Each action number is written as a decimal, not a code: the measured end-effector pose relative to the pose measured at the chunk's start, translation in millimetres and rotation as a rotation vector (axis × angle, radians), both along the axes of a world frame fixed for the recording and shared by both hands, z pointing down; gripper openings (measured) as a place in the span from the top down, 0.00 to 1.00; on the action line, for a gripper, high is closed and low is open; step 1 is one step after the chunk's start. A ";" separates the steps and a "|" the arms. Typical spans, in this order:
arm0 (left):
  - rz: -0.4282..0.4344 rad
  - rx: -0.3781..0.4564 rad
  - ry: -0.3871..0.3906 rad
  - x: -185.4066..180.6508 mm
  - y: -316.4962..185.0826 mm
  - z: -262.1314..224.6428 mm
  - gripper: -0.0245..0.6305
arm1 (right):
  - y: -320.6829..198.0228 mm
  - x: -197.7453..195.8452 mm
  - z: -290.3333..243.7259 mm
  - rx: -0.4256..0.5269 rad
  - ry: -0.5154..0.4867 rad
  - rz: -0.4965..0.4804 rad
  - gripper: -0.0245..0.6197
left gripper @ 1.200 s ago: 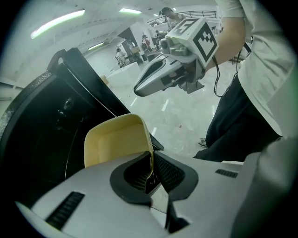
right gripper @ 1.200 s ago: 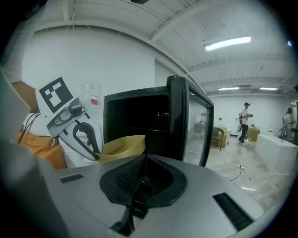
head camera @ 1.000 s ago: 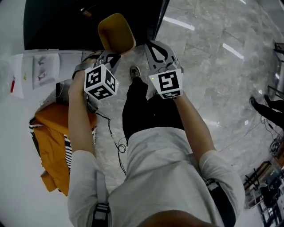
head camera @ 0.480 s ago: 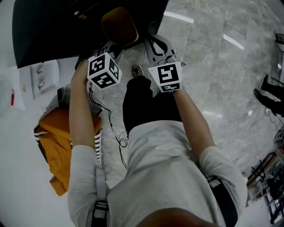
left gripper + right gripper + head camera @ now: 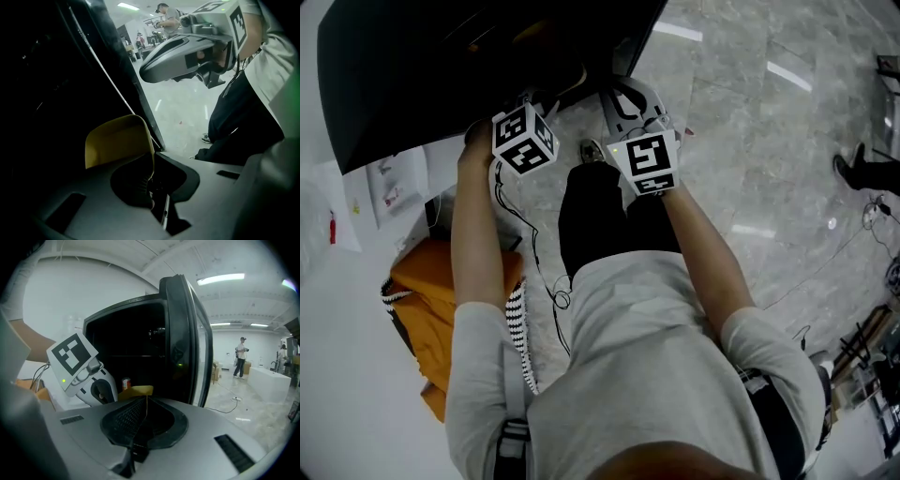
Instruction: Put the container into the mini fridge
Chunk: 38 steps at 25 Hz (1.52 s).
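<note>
Container [image 5: 117,143] dim, perhaps inside fridge [image 5: 136,333]

We see a yellow container [image 5: 119,143], a thin-walled open tub, tilted, one wall pinched by the left gripper [image 5: 150,176]. It sits at the mouth of the black mini fridge [image 5: 126,343], which stands open, its inside dark.

The container [image 5: 117,145] is smooth matt yellow plastic, the mini fridge [image 5: 183,333] glossy black, the floor [image 5: 750,141] polished veined stone.
</note>
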State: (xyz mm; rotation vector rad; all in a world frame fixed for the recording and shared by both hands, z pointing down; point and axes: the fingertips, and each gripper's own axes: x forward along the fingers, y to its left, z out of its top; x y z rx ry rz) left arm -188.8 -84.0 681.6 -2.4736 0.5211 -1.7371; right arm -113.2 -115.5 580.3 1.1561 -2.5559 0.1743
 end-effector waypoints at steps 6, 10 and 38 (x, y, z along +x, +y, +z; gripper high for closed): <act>0.002 0.020 0.010 -5.9 -18.0 13.2 0.91 | -8.8 -8.6 7.3 0.005 0.006 -0.011 0.90; -0.001 -0.009 0.032 -4.2 -16.0 23.6 0.91 | -4.9 -13.4 12.3 0.010 0.004 -0.019 0.90; -0.009 -0.047 -0.006 -4.4 -67.4 71.0 0.91 | -12.9 -6.7 57.4 -0.031 0.000 -0.032 0.90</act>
